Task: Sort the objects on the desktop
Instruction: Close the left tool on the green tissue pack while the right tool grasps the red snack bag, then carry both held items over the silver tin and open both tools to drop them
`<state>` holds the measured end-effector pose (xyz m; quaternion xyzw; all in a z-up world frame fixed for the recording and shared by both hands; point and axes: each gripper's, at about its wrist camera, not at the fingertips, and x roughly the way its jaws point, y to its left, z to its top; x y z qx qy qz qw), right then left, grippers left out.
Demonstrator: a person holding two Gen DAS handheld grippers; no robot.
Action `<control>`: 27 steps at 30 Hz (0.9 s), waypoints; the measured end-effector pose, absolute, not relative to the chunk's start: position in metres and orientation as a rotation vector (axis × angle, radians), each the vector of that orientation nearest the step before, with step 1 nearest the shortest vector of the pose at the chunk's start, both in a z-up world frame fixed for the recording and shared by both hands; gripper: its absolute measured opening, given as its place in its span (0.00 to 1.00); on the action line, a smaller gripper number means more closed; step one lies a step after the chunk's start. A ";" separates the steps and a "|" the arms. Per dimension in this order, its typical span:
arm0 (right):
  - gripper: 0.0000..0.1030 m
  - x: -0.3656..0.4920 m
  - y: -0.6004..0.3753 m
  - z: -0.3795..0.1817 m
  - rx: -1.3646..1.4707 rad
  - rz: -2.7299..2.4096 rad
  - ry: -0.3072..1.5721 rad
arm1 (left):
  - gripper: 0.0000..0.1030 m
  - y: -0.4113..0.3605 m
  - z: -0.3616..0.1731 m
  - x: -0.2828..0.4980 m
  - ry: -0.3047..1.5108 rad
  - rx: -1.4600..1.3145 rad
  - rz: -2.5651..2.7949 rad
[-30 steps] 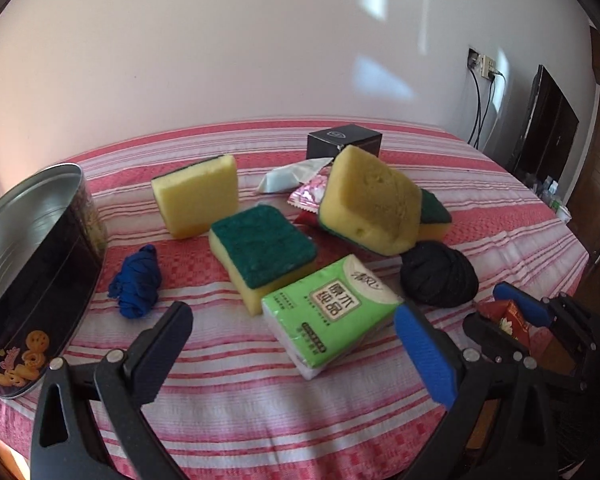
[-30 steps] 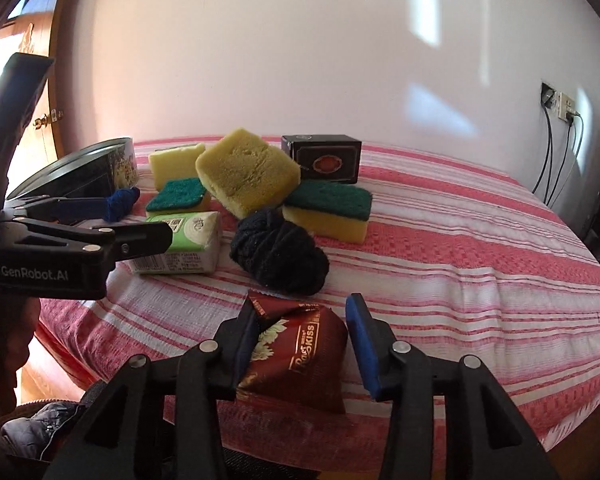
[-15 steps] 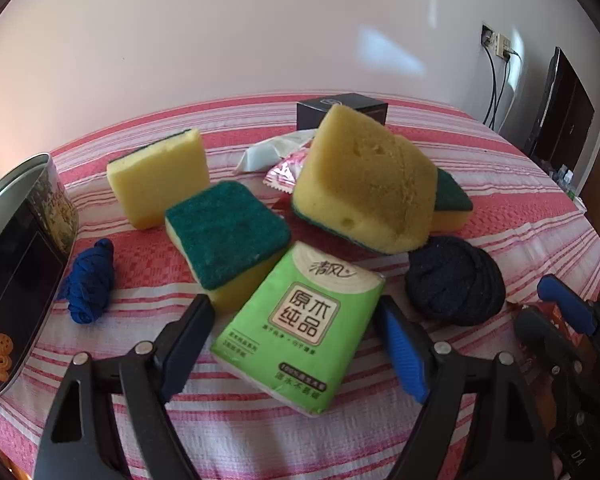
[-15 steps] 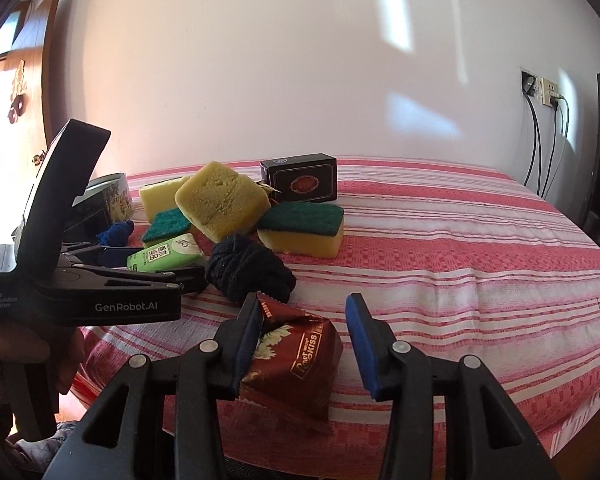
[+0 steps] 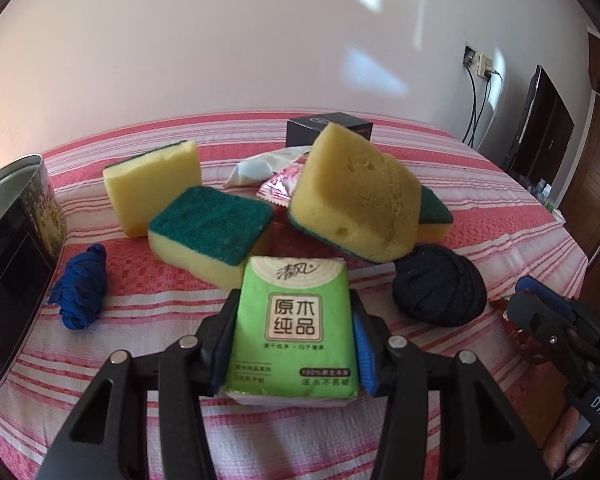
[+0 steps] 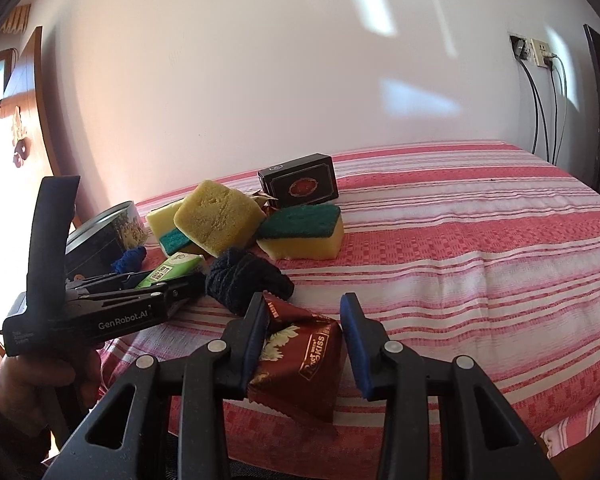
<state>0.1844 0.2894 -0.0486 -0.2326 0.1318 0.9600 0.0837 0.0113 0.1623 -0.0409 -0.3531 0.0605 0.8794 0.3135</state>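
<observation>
Your left gripper (image 5: 294, 344) had its jaws clamped on the green tissue pack (image 5: 294, 322), just above the striped counter (image 5: 500, 216). Only the right wrist view showed your right gripper (image 6: 302, 340) clearly: jaws apart, the red snack packet (image 6: 300, 364) between them, touching the left pad alone. The left view alone showed the blue cloth bundle (image 5: 80, 292) whole.

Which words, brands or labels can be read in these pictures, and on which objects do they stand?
"清风" and "原木纯品": green tissue pack, clamped in the left gripper.
"GenRobot.AI": black body of the left gripper, seen from the right wrist.
"KISS": dark red snack packet between the right gripper's fingers; the word before it is blurred.
"DAS": right gripper's body, cut off.
Small print on the tissue pack and the black box: unreadable.
</observation>
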 end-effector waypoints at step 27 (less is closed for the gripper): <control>0.38 0.100 0.165 0.029 -0.475 3.183 0.073 | 0.47 0.056 0.014 -0.013 -0.059 -0.731 2.655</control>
